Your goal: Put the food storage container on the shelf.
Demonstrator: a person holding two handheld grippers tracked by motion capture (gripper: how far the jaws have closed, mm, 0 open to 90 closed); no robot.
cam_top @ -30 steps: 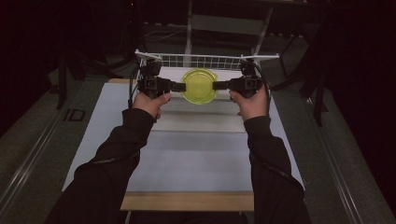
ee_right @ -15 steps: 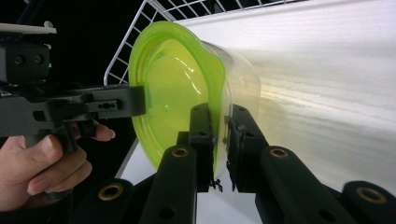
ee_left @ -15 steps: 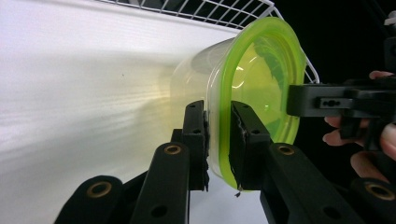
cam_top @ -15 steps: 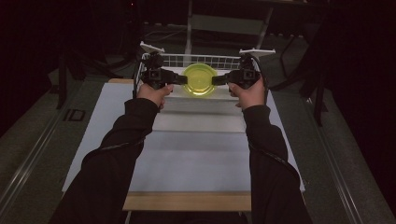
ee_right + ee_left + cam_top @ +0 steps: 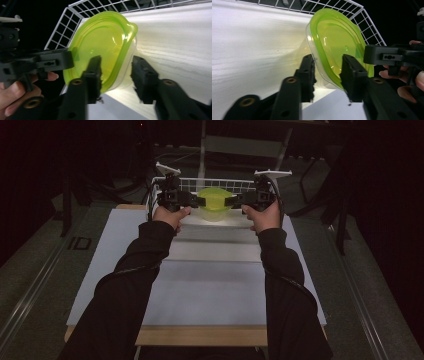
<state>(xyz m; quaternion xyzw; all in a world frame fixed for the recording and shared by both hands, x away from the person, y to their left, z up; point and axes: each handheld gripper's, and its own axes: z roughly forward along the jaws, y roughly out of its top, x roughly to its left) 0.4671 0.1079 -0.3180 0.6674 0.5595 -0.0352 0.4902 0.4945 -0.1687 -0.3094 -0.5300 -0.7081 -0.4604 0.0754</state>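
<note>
A person at a white-topped table (image 5: 200,290) held a clear plastic container (image 5: 214,212) with a lime-green lid (image 5: 214,200) between two hand-held grippers, at the table's 12 o'clock end. Seen from the high view, the container sat in front of a white wire basket (image 5: 215,184) that stood along the far edge, and from there it could not be told whether the container rested on the surface or was held just off it.

The left gripper (image 5: 192,200) came in from the container's 9 o'clock side, the right gripper (image 5: 231,201) from its 3 o'clock side, each gripped by a hand in a dark sleeve (image 5: 135,285).

In the left gripper view, the left gripper (image 5: 328,71) had its two black jaws set apart, straddling the container's rim: one jaw lay against the clear wall, the other over the green lid (image 5: 337,40). Whether they were pressing the rim could not be told. The other gripper's black body and the fingers (image 5: 395,75) holding it showed at 3 o'clock.

In the right gripper view, the right gripper (image 5: 116,72) was likewise parted, one jaw over the lid (image 5: 100,45), the other outside the clear wall with a gap visible. The wire basket (image 5: 62,27) rose behind the container at 11 o'clock, and the opposite hand (image 5: 15,92) showed at 8 o'clock.
</note>
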